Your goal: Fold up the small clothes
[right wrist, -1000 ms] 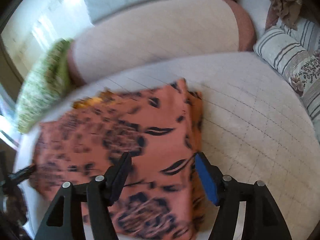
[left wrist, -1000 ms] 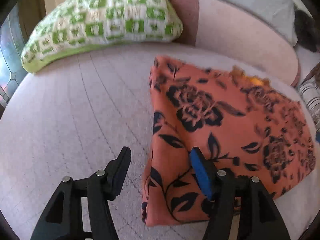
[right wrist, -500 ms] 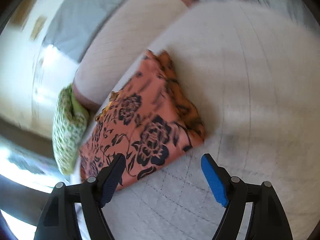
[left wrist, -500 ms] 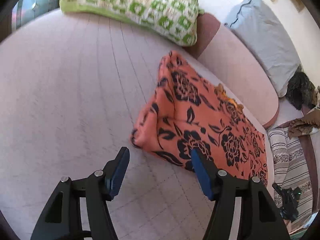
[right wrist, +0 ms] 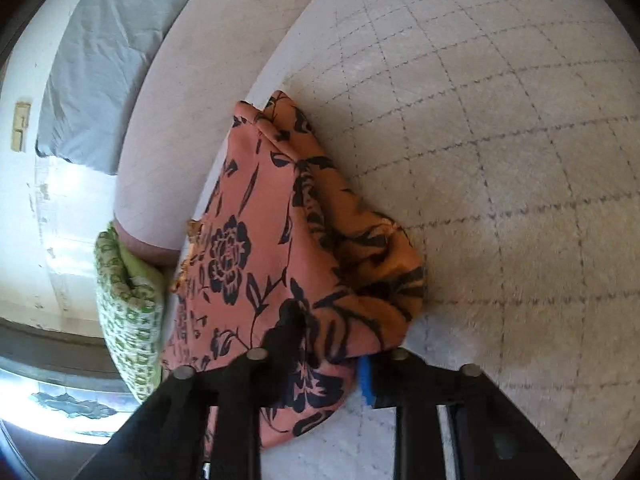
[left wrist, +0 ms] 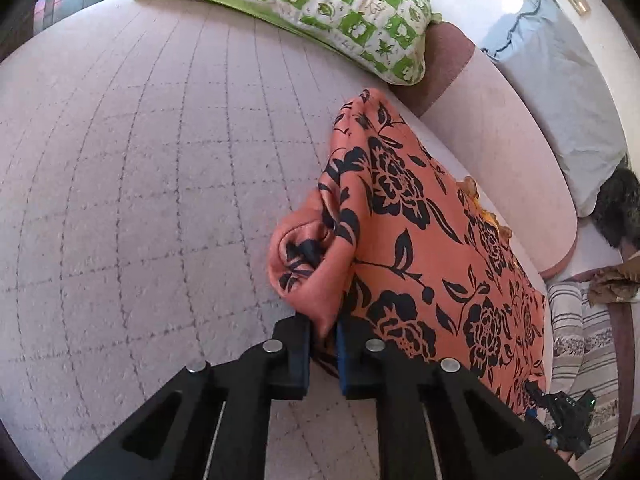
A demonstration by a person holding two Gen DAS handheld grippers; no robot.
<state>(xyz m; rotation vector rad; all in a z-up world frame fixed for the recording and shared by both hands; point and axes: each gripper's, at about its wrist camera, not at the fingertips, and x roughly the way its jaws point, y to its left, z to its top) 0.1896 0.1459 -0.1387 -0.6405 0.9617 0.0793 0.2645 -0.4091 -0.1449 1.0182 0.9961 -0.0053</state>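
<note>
Orange fabric with a black flower and leaf print, a small folded garment (left wrist: 420,240), is lying on a pale quilted mattress (left wrist: 140,200) with stitched lines forming squares. One of its long edges is lying close along a pale pink bolster cushion (left wrist: 500,140) at the back of the bed.

In the left wrist view the left gripper (left wrist: 323,354) is holding a corner of the garment. Its jaws are closing, and a bunched fold of the orange cloth is standing up between the two black fingers with blue pads, so the cloth is pinched there. The corner is puffing up in a rounded lump just above the jaws.

In the right wrist view the right gripper (right wrist: 320,356) is at the opposite end of the same garment (right wrist: 260,248). Its jaws are also closing, with the cloth between them. The left finger is pressing on the printed cloth and the blue pad of the right finger is showing just beside the fabric edge. A thicker fold with a more yellow-orange tone is rising next to it.

A green and white patterned pillow (left wrist: 320,4) is resting at the far end of the mattress, touching the bolster. A light blue pillow (left wrist: 560,92) is leaning behind the bolster. A striped cushion (left wrist: 580,340) is lying at the right edge, and the right gripper is appearing in front of it as a small dark shape.
</note>
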